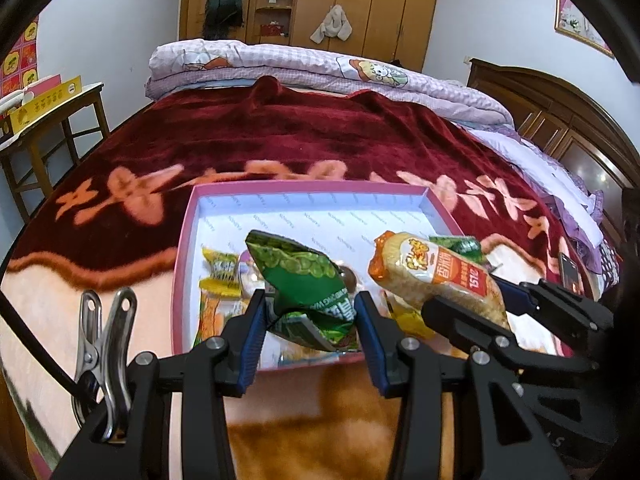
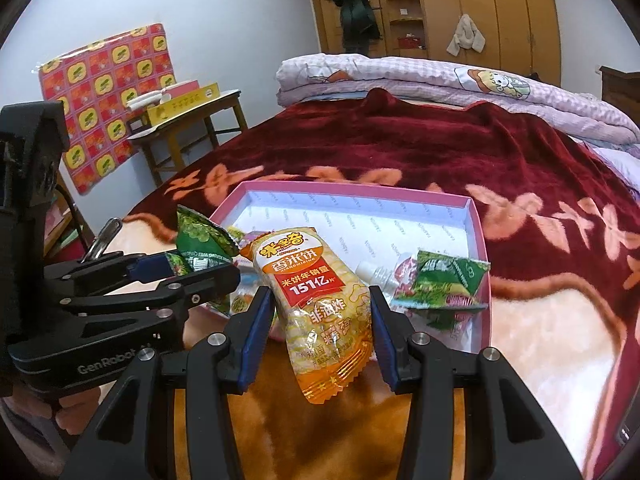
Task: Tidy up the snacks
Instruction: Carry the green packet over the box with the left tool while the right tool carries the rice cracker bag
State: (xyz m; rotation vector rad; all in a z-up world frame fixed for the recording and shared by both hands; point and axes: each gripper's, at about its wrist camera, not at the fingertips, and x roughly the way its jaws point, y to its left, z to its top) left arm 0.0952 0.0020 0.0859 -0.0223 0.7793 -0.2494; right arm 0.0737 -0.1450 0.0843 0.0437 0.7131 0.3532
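Observation:
A pink box lid (image 1: pixel 182 264) with a white inside lies on the bed and holds several snack packets; it also shows in the right wrist view (image 2: pixel 478 216). My left gripper (image 1: pixel 310 312) is shut on a green snack bag (image 1: pixel 304 276) and holds it above the box's near edge. My right gripper (image 2: pixel 322 316) is shut on an orange and yellow rice cracker pack (image 2: pixel 320 304), also above the near edge. That pack (image 1: pixel 440 276) and the right gripper (image 1: pixel 472 300) show in the left wrist view. The left gripper (image 2: pixel 196 270) and green bag (image 2: pixel 200 236) show at left in the right wrist view.
Yellow packets (image 1: pixel 220 276) lie at the box's left. A green packet (image 2: pixel 444 284) and a clear bottle (image 2: pixel 374 272) lie at its right. A red floral blanket (image 1: pixel 280 140) covers the bed. Folded quilts (image 1: pixel 320 68) lie at the far end. A wooden table (image 2: pixel 192 128) stands left.

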